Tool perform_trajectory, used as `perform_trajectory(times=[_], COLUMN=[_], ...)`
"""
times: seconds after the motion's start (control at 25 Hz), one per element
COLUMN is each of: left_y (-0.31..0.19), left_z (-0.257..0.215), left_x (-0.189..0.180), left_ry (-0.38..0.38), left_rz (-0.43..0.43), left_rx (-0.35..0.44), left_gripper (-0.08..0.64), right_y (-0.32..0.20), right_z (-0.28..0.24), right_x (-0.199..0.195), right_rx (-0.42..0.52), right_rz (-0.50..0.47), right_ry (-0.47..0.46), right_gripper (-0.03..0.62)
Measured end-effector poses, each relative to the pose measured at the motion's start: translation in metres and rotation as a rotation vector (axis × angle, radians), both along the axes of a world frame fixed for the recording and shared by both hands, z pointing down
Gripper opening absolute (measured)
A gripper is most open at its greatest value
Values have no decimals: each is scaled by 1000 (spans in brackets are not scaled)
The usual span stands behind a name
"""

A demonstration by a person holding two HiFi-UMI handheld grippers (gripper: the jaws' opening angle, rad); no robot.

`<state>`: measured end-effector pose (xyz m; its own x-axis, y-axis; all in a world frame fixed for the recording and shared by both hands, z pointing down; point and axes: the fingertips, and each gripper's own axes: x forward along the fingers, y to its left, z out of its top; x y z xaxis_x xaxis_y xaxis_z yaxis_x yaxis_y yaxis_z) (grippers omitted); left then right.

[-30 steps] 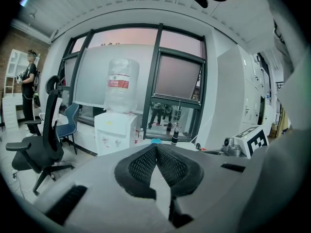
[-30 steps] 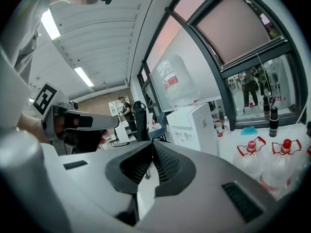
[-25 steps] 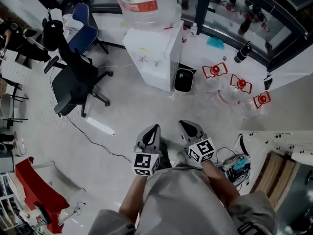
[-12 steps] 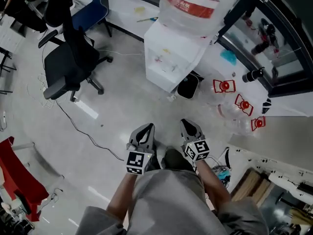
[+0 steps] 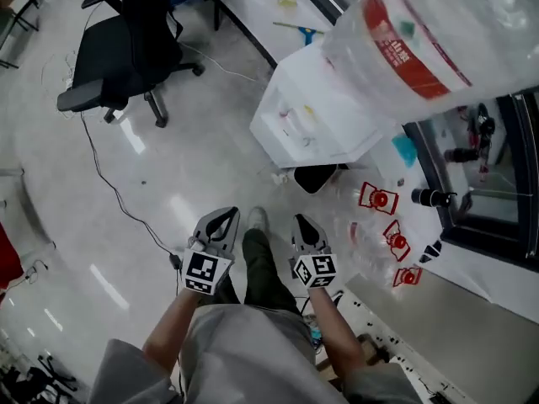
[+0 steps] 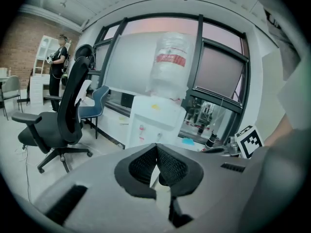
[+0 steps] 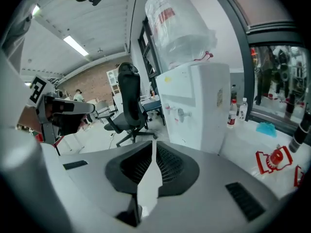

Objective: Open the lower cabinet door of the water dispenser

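**Desk:** Where is the water dispenser standing for you?

**Me:** The white water dispenser (image 5: 307, 116) is standing on the floor ahead of me, beside a white ledge (image 5: 244, 2) that is running along the dark-framed windows. Its big clear bottle (image 5: 438, 32) with the red label is sitting upside down on top. I am looking at it from above in the head view. The lower cabinet door is not showing clearly, because my own gripper bodies are covering that low part in both gripper views.

**Desk:** What is lying around it?

**Me:** A black bin (image 5: 313, 177) is sitting just beside its base. To the right of that, 3 red-and-white fittings (image 5: 396, 242) are lying on the floor among clear plastic. A black office chair (image 5: 118, 40) is standing well off to the left. A thin cable (image 5: 109, 183) is trailing across the floor between the chair and me.

**Desk:** And the 2 grippers?

**Me:** The left gripper (image 5: 224, 215) and the right gripper (image 5: 303, 222) are hanging side by side in front of my body. Both are pointing toward the dispenser and are well apart from it. My shoe (image 5: 257, 219) is showing between them. On each gripper the jaws are pressing together, and nothing is sitting between them.
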<state>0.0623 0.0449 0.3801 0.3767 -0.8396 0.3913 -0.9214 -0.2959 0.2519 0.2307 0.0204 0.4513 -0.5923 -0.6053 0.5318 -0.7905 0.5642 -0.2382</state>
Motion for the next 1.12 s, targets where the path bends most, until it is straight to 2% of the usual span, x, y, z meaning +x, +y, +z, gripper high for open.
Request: perform_trajectory(times=[0.28, 0.4, 0.6, 0.8, 0.96, 1.12], left_y=[-42, -52, -65, -75, -80, -82], left_z=[37, 62, 117, 157, 179, 210], left_x=[7, 5, -7, -14, -27, -33], left_ry=[-46, -50, -20, -21, 25, 48], left_rz=[-84, -99, -143, -148, -217, -249], left_rx=[17, 22, -1, -12, -35, -72], left_gripper=[8, 8, 8, 8, 8, 8], right_y=[-50, -66, -95, -109, -112, -123], right_z=[82, 122, 191, 242, 293, 338], right_x=[20, 22, 24, 35, 43, 49], right_rx=[-81, -104, -137, -159, -194, -195], right_rz=[-69, -65, -11, 32, 28, 46], right_ry=[43, 62, 81, 130, 171, 197], right_gripper=[14, 15, 61, 64, 93, 130])
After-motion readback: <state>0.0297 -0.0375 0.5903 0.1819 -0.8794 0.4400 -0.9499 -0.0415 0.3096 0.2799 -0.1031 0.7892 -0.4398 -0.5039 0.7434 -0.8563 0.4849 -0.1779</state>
